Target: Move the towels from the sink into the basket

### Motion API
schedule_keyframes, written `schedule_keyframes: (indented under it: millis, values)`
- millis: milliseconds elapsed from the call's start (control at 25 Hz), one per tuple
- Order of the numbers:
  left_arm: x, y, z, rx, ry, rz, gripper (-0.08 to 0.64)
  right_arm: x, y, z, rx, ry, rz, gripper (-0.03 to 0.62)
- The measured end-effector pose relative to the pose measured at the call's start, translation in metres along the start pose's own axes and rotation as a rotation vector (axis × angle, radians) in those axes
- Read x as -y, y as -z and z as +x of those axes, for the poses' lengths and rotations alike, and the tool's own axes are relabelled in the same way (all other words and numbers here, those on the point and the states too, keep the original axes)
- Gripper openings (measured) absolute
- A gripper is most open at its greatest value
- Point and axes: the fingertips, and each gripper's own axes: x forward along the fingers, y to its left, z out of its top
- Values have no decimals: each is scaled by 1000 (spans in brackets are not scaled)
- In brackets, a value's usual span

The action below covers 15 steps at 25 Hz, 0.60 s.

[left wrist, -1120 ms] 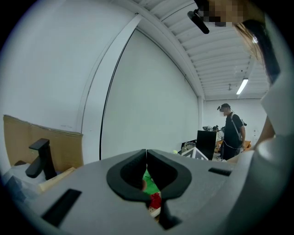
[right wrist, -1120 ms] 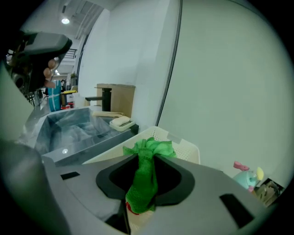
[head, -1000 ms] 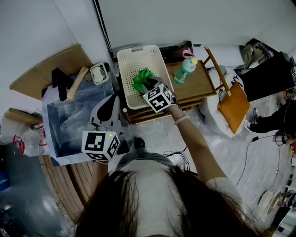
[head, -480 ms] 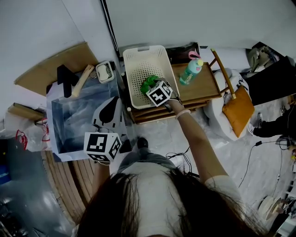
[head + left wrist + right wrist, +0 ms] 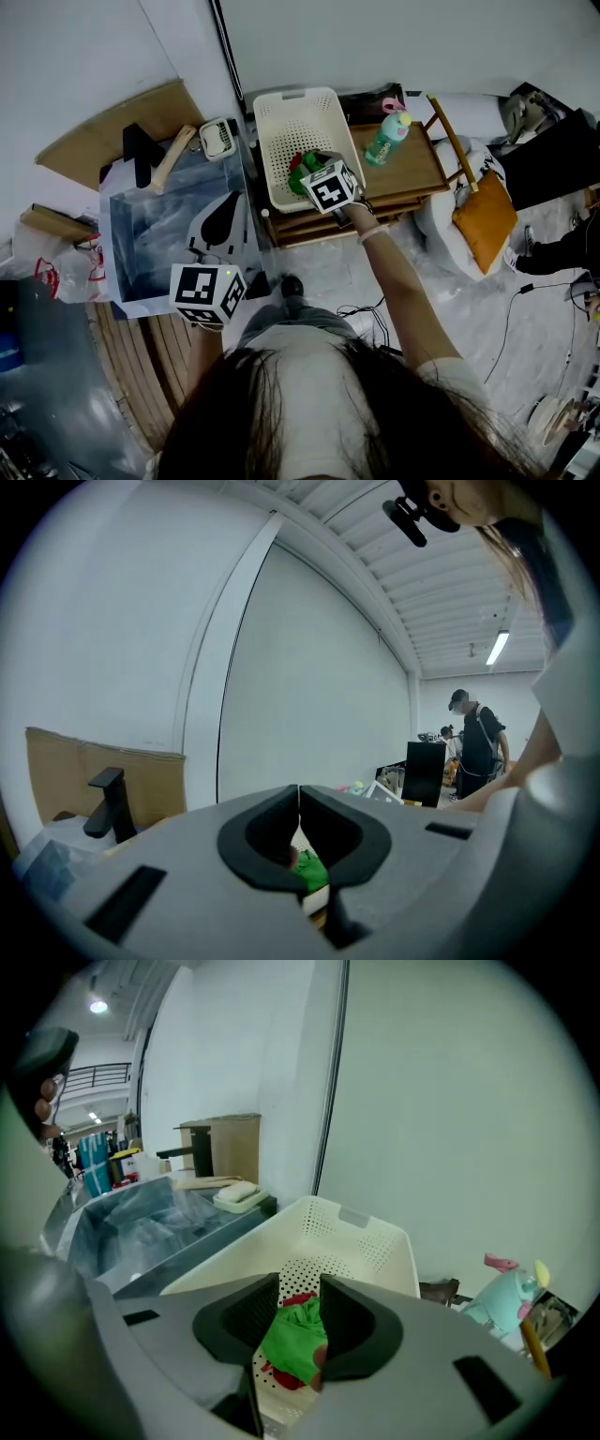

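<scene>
Your outstretched right gripper (image 5: 300,1312) tilts down into the basket (image 5: 281,108); its jaws have just been opening around the bunched green towel (image 5: 292,1342). Your left gripper (image 5: 300,803) has its jaws together.

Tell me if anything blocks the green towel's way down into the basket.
Nothing visible blocks it. The green towel sits between the right tool's jaws, which have just been opening, already inside the basket, with only a red towel beneath.

White wall (image 5: 375,37); plank floor (image 5: 136,361); low wooden table (image 5: 419,169); orange cushion (image 5: 483,220); cardboard sheet (image 5: 103,131); ceiling strip light (image 5: 497,647).
</scene>
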Motion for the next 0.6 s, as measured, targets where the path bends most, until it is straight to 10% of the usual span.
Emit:
schedule_keyframes:
  millis: [600]
  values:
    - [21, -13, -58, 47, 34, 30, 9, -39, -20, -90, 177, 70, 100, 83]
